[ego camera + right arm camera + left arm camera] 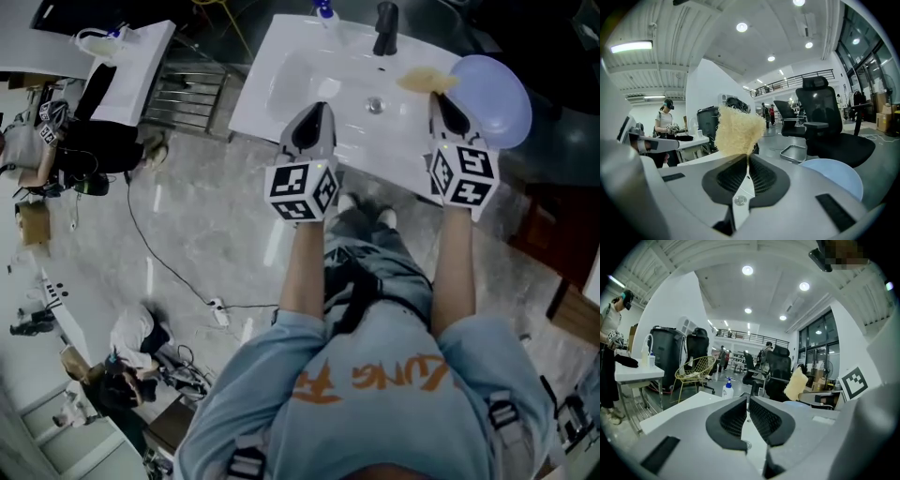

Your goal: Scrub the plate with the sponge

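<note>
The left tongs (321,108) are pressed together with nothing between them, over the near rim of the white sink (272,84). The right tongs (746,157), also at the near rim, are clamped on the yellow sponge (737,130), which sticks out past their tips. The pale blue plate (497,98) is at the sink's right end, just beside the sponge. A black tap (385,28) stands at the far rim
</note>
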The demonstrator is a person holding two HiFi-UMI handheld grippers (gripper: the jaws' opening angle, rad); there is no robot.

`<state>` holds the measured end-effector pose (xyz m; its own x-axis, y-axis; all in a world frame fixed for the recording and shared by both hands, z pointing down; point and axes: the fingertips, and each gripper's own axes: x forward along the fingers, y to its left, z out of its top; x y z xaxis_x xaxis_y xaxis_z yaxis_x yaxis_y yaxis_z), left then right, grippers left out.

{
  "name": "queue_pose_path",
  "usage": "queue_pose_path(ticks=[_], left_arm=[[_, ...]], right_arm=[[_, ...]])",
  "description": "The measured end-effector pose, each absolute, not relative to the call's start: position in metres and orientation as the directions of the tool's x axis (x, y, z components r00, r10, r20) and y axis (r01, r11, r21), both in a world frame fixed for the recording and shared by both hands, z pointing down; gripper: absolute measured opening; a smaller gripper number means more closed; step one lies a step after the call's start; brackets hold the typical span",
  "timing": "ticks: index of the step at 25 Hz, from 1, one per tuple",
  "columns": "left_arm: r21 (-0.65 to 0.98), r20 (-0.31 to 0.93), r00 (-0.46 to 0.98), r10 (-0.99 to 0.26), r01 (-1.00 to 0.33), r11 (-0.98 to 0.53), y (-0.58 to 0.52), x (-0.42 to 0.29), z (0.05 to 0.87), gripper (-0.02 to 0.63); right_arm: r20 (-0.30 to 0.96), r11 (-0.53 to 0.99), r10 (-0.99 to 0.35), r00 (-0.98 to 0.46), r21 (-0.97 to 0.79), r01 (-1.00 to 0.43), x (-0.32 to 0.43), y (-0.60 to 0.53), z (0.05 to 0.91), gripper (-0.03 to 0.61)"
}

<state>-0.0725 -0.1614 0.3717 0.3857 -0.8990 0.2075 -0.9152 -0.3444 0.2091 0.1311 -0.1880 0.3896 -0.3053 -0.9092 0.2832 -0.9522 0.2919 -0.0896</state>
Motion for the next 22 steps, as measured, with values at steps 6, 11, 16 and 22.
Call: queue_pose_path(ticks=[6, 11, 16, 22], left_arm=[[0.281, 0.207, 0.456, -0.865, -0.875, -0.394, -0.187, -0.048, 0.393, 0.005], [0.346, 0.214, 0.559, -0.801, -0.81, -0.473, -0.207, -0.012, 0.405, 0.005], [0.389, 0.219, 0.641, -0.736, -0.749, -0.537, -0.217, 0.024, 0.42, 0.005], [0.447, 0.247, 0.736, -0.63, -0.664, -0.6, -0.218, 0.09, 0.453, 0.01]], right_arm=[[0.332, 0.252, -0.908, -0.257, -0.057, -0.966, 0.15, -0.2, 0.404, 0.015], [0.326, 0.162, -0.929, -0.173, -0.062, -0.985, 0.189, -0.21, 0.397, 0.015], [0.345, 0.072, -0.935, -0.082, -0.04, -0.997, 0.227, -0.202, 0.406, 0.015], [0.389, -0.06, -0.921, 0.037, -0.048, -0.997, 0.288, -0.175, 0.437, 0.015]])
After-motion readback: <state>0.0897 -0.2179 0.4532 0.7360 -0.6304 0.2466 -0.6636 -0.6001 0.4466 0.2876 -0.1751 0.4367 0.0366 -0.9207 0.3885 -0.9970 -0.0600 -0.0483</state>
